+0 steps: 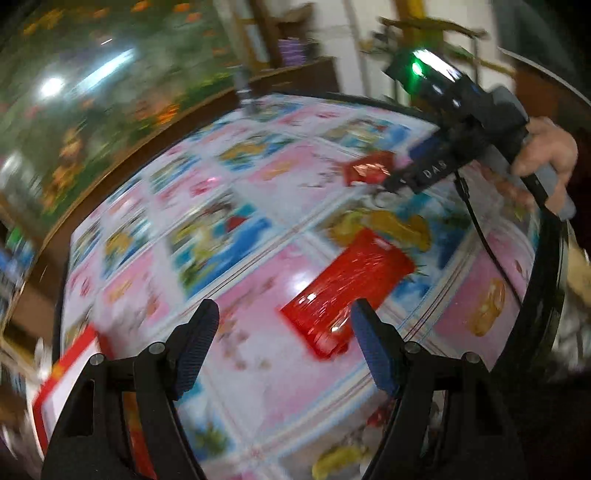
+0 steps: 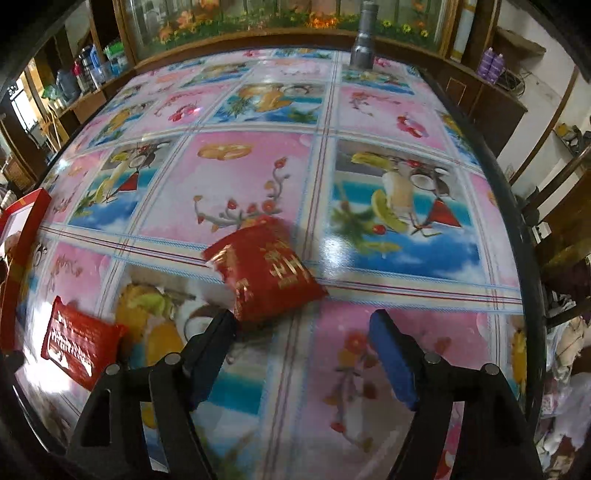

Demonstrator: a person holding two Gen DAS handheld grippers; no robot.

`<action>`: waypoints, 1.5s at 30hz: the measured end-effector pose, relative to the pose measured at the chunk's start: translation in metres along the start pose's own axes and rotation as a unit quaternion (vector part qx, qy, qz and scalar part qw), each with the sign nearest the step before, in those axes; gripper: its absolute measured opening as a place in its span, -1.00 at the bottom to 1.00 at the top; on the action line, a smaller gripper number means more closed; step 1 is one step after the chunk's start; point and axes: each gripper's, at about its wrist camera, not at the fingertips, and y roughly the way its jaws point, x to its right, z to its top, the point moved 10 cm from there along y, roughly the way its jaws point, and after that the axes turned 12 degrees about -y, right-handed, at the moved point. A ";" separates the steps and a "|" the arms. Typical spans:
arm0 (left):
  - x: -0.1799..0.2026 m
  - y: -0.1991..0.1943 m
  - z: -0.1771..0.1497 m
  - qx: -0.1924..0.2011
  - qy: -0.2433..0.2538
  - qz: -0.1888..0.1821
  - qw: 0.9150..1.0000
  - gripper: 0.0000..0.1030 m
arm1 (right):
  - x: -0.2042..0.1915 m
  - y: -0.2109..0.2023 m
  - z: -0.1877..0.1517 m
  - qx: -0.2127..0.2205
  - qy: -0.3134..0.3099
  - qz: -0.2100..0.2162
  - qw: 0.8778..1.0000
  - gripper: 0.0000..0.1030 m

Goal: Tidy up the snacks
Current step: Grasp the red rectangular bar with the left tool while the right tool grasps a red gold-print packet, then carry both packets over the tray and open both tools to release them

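Two red snack packets lie on the flowered tablecloth. In the left wrist view one packet (image 1: 347,288) lies just ahead of my open, empty left gripper (image 1: 284,314). The second packet (image 1: 367,167) lies farther off, right in front of the right gripper (image 1: 395,184). In the right wrist view my right gripper (image 2: 303,321) is open and empty, with a red packet with gold writing (image 2: 266,269) just ahead of its left finger. The other packet (image 2: 79,345) lies at the lower left. A red box (image 1: 68,373) with a white inside stands at the table's left edge, also in the right wrist view (image 2: 22,236).
A grey metal flashlight (image 2: 362,37) stands upright at the table's far edge. A glass cabinet with fake flowers (image 2: 258,18) runs behind the table. Wooden chairs (image 2: 561,221) stand off the right side. The table has a dark rim (image 2: 517,206).
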 end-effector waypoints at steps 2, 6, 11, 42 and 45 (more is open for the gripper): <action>0.009 0.010 0.006 -0.005 0.029 -0.018 0.999 0.43 | 0.003 -0.001 -0.002 0.015 0.000 -0.006 1.000 0.77; 0.024 0.018 0.006 -0.028 0.064 -0.069 0.995 0.43 | 0.007 0.005 -0.003 0.026 0.000 -0.004 1.000 1.00; 0.031 0.024 0.010 -0.032 0.100 -0.088 0.991 0.42 | 0.003 0.013 0.009 0.019 -0.036 0.017 0.999 1.00; 0.027 0.034 -0.011 -0.054 -0.097 -0.128 0.986 -0.15 | -0.029 0.001 0.027 0.044 -0.011 0.024 0.999 -0.31; 0.008 0.013 -0.009 -0.021 -0.135 -0.115 0.984 -0.15 | -0.047 -0.003 0.032 0.046 -0.020 0.038 0.998 -0.32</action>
